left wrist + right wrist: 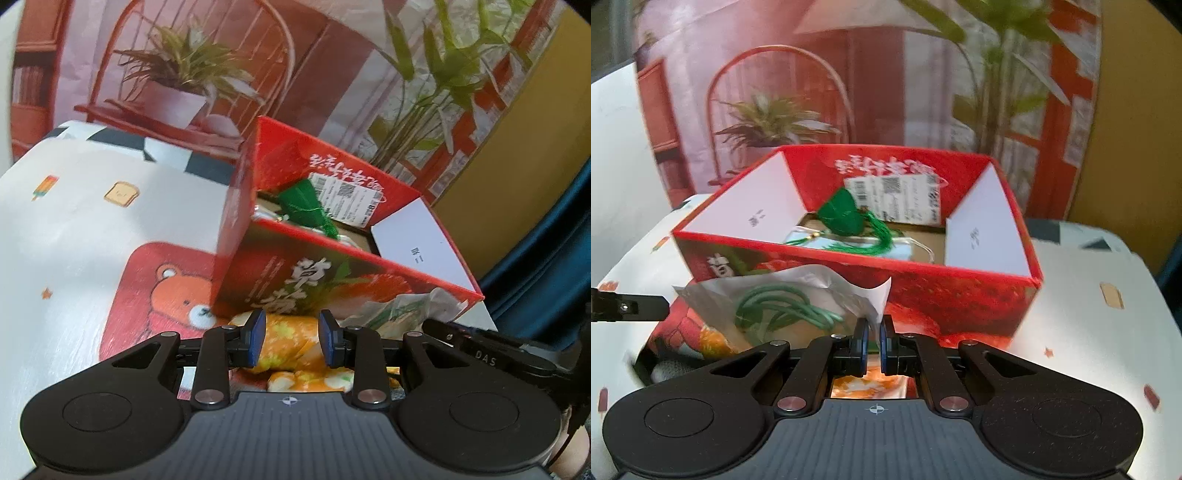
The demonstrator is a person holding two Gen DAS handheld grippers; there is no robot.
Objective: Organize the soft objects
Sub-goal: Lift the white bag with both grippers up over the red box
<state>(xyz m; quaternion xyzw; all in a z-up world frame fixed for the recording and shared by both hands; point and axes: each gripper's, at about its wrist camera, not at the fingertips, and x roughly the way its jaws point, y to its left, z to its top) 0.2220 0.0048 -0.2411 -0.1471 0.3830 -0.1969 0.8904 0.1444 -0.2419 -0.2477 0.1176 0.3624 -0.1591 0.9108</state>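
The left tool (pixel 291 338) stands half open astride an orange cloth (pixel 291 332), pads not clearly touching it. The box (pixel 332 280) sits at twelve o'clock. The right tool (pixel 874 341) pinches a clear bag (pixel 798 295) at its edge; box beyond.

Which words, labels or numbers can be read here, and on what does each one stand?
"DAS": on the black tool body at the right edge of the left wrist view.
"草莓": on the red box front.
Upside-down white script inside the box: unreadable.
Shipping label, barcode: too blurred.
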